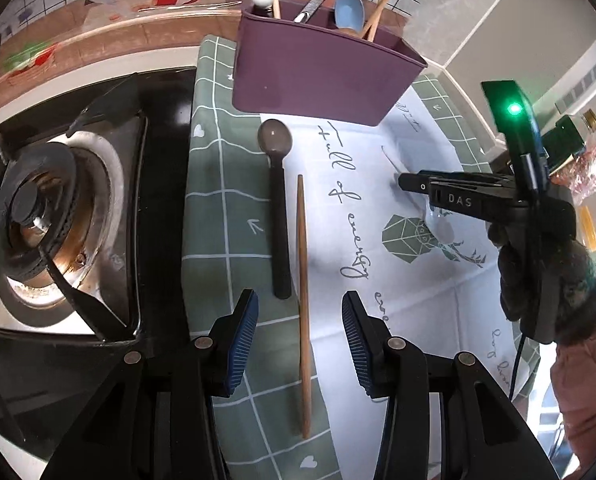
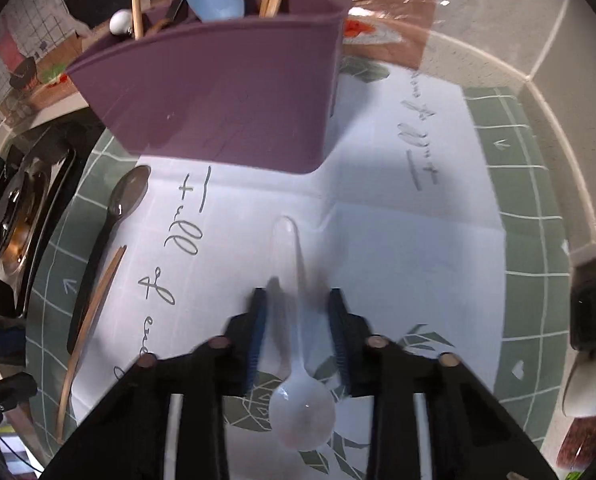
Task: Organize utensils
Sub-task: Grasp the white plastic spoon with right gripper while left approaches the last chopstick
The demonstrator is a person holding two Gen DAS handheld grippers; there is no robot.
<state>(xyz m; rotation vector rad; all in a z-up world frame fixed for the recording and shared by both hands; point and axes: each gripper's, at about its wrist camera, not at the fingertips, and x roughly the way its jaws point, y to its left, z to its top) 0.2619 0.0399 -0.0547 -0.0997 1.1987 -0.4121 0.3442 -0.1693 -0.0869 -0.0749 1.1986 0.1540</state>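
Note:
A purple utensil holder (image 1: 321, 72) stands at the back of a green-and-white cloth (image 1: 401, 264) and holds a blue spoon (image 1: 349, 10), chopsticks and other utensils; it also shows in the right wrist view (image 2: 226, 100). A dark spoon (image 1: 278, 200) and a wooden chopstick (image 1: 303, 304) lie on the cloth. My left gripper (image 1: 299, 344) is open, its jaws either side of the chopstick's near half. My right gripper (image 2: 298, 328) is open around the handle of a clear plastic spoon (image 2: 298, 396) lying on the cloth. The right gripper also shows in the left wrist view (image 1: 405, 182).
A gas stove burner (image 1: 46, 224) sits left of the cloth. A tiled wall and wooden ledge run behind the holder. Bottles (image 1: 589, 168) stand at the far right. The dark spoon (image 2: 110, 232) and chopstick (image 2: 86, 332) lie left of my right gripper.

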